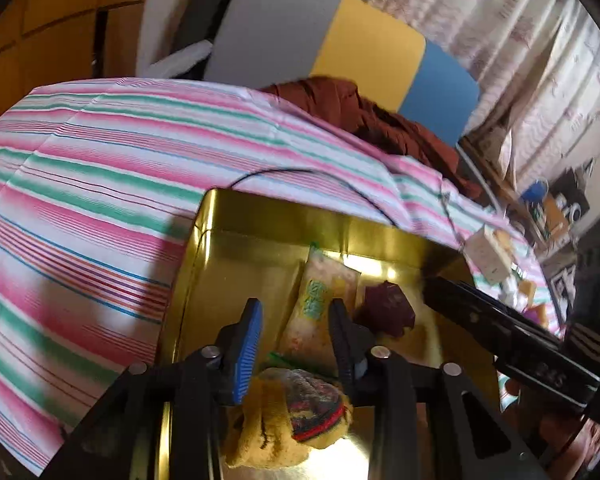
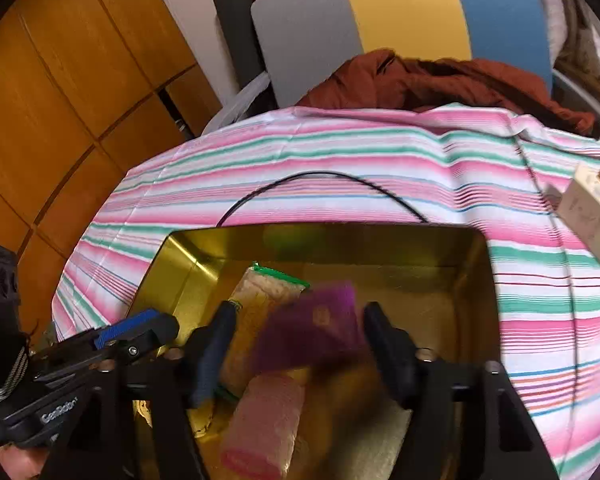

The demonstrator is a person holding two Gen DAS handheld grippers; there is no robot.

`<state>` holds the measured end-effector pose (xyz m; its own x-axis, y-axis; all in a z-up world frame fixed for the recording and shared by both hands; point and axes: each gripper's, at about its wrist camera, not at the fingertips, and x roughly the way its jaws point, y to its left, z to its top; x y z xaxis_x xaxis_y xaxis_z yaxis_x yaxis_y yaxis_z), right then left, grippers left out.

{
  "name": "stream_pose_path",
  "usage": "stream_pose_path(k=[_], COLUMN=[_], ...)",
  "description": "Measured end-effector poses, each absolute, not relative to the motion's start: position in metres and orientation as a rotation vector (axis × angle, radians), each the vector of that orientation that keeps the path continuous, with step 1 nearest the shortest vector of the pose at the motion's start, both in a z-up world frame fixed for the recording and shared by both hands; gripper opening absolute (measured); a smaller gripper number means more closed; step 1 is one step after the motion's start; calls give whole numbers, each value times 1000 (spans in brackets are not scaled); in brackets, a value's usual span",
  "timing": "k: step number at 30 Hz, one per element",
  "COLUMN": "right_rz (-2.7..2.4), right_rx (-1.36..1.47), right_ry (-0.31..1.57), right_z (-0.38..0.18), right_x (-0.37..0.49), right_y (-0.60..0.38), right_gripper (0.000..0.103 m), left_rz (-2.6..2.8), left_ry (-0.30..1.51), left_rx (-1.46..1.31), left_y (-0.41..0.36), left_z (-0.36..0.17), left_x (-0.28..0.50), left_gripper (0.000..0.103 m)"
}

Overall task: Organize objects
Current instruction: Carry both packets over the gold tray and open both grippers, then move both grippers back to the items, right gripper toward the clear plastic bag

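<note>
An open gold tin [image 1: 204, 240] [image 2: 320, 236] sits on a striped cloth. A beige snack packet [image 1: 312, 300] [image 2: 260, 300] with a green top lies inside it, beside a pink packet [image 2: 264, 428]. My left gripper [image 1: 294, 312] hangs over the tin. A yellow knitted pouch [image 1: 292, 416] with a red and green patch is wedged deep between its fingers, and the tips are bare. My right gripper [image 2: 300, 320] stands open over the tin. A blurred purple packet [image 2: 312, 332] [image 1: 384, 308] is in its gap, clear of both pads.
The pink, green and white striped cloth [image 1: 100, 184] [image 2: 540, 320] covers the surface. A black cable [image 2: 320, 178] loops behind the tin. A cream box [image 2: 592, 216] lies at the right. A rust-red garment [image 2: 440, 80] and a grey, yellow and blue panel [image 2: 400, 12] are at the back, with wooden doors [image 2: 60, 100] on the left.
</note>
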<state>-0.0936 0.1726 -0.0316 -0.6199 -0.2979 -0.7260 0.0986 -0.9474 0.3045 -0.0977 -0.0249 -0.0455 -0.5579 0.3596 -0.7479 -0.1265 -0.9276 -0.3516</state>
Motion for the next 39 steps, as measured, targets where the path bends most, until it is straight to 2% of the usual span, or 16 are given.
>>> stream_pose_path(k=[1, 3, 18, 29, 39], right_rz=[-2643, -2664, -2704, -2778, -2865], right_rx=[1212, 1179, 1086, 1031, 999], right_ry=[-352, -356, -357, -472, -538], right_z=[-28, -21, -4, -2, 1], right_x=[-90, -84, -39, -8, 7], right_y=[175, 178, 195, 233, 273], right_gripper=[84, 85, 85, 84, 84], left_rz=[2541, 2576, 2584, 2533, 2474], left_ry=[-379, -371, -369, -374, -285], left_rx=[-1281, -1243, -1196, -1139, -1088], left_y=[-26, -25, -5, 21, 55], left_z=[-43, -36, -25, -25, -14], left_x=[-95, -88, -46, -33, -21], left_gripper=[46, 48, 48, 48, 48])
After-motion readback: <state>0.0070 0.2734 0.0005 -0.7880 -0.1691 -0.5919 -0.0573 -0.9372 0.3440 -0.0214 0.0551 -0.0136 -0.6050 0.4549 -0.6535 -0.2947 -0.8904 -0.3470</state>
